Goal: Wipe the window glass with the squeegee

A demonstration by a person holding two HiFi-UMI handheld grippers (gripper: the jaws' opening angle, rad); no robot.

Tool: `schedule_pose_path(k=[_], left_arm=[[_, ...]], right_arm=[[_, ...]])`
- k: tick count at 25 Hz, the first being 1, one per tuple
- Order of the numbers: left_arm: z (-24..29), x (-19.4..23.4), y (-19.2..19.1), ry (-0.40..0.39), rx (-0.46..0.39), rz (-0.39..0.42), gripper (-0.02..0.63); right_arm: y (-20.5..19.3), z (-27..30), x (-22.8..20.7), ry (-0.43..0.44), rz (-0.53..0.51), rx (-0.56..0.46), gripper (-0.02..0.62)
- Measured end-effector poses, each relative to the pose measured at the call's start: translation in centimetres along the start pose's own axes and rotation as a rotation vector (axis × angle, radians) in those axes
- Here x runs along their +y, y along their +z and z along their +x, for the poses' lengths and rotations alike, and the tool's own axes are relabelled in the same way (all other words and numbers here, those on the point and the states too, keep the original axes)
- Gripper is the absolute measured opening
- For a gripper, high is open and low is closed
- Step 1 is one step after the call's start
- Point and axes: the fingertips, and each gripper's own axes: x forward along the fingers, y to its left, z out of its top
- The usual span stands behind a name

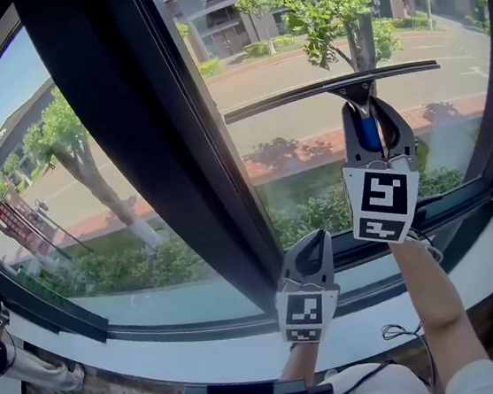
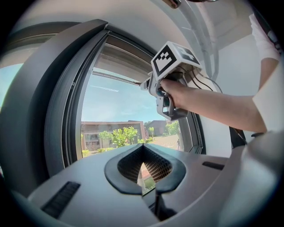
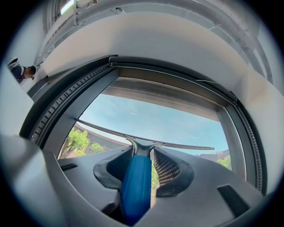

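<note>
The right tool (image 1: 370,110) was clamped on the blue-handled black squeegee (image 1: 305,95), pressing its blade flat against the window glass (image 1: 296,168). The left tool (image 1: 314,239), closed and empty, hung low beside the dark window frame (image 1: 130,117), out of the way.

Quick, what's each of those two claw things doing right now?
Left gripper: fingers closed, holding nothing.
Right gripper: fingers closed on the squeegee, gripping its blue handle.
</note>
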Motion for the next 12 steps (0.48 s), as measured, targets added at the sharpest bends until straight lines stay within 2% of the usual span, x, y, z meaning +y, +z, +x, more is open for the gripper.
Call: schedule_pose_path(k=[12], left_arm=[[-0.8, 0.4, -1.6, 0.010, 0.026, -0.009, 0.002]], right_arm=[[-3.3, -1.7, 1.2, 0.002, 0.013, 0.050, 0.149]])
